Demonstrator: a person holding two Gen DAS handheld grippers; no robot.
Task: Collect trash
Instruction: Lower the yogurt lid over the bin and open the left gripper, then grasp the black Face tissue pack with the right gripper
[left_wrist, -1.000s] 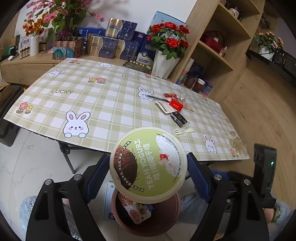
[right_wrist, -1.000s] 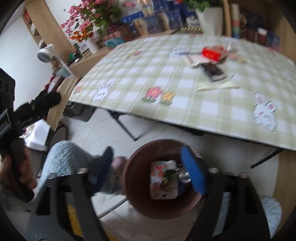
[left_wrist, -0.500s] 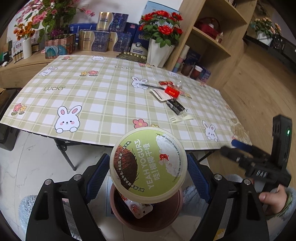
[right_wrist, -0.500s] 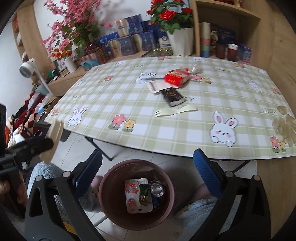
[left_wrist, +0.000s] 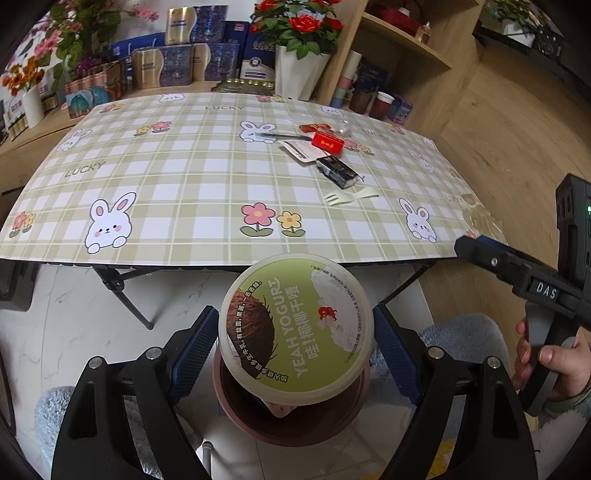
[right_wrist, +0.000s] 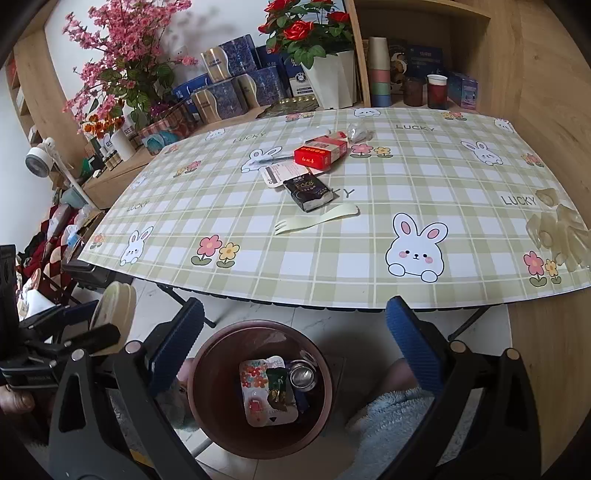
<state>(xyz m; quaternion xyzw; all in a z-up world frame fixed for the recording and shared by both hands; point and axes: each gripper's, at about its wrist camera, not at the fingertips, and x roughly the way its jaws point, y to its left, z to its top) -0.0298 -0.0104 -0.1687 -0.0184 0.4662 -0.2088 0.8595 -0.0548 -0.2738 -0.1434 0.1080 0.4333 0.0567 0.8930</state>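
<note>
We are holding a gripper in each hand beside a table (left_wrist: 155, 184) covered in a green checked cloth with rabbits and flowers. Our left gripper (left_wrist: 295, 332) is clamping a round yogurt tub (left_wrist: 295, 325) between its blue pads, its green lid facing us, jaws spread wide around it. Directly beneath the tub, a brown waste bin (left_wrist: 258, 417) is sitting on the pale floor. Our right gripper (right_wrist: 295, 332) is standing fully open and holding nothing; the same bin (right_wrist: 218, 373) is lying below the gap between its fingers, with a flowered wrapper (right_wrist: 255, 380) and a small can (right_wrist: 303, 374) inside. Ahead of both grippers, on the far part of the table, more trash is waiting: a red box (right_wrist: 314, 157), a black packet (right_wrist: 308, 190) just in front of it, and a pale plastic fork (right_wrist: 314, 221) nearest us. Behind the table, potted red roses (right_wrist: 306, 22) are standing.
</note>
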